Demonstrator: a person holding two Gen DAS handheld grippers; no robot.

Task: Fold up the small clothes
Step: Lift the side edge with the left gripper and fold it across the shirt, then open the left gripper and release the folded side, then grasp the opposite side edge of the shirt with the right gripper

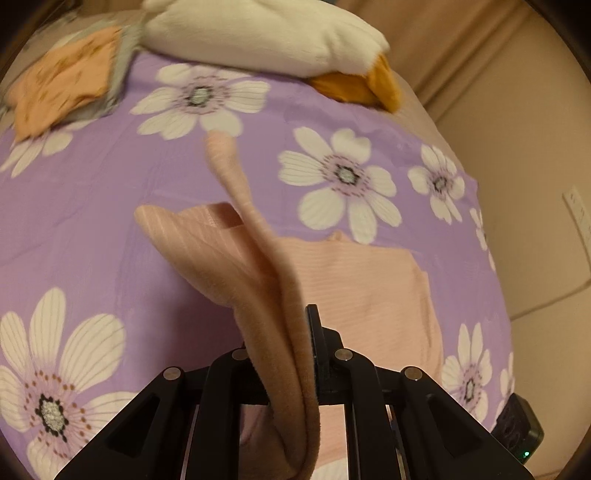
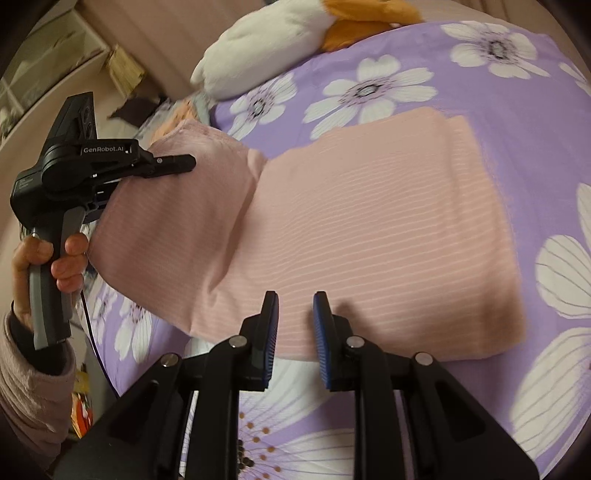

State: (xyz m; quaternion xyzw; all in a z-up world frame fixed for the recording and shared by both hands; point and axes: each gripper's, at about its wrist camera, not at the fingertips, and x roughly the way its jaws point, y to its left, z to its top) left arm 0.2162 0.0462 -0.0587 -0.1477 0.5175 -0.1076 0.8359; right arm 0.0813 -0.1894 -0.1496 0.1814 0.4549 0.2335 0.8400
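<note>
A pink ribbed garment (image 2: pixel 369 221) lies on a purple flowered sheet (image 2: pixel 517 122), its body flat. My left gripper (image 1: pixel 291 332) is shut on a fold of this garment (image 1: pixel 266 280) and holds it up off the sheet; the cloth hides one finger. In the right wrist view the left gripper (image 2: pixel 184 162) sits at the raised left end of the garment, held by a hand (image 2: pixel 55 258). My right gripper (image 2: pixel 295 328) hovers over the garment's near edge, jaws a little apart, nothing between them.
A white and orange plush toy (image 1: pixel 266 33) lies at the sheet's far edge. An orange patterned cloth (image 1: pixel 62 85) sits at the far left. Beige upholstery (image 1: pixel 517 110) runs along the right, and a black device (image 1: pixel 521 432) sits by the sheet's right edge.
</note>
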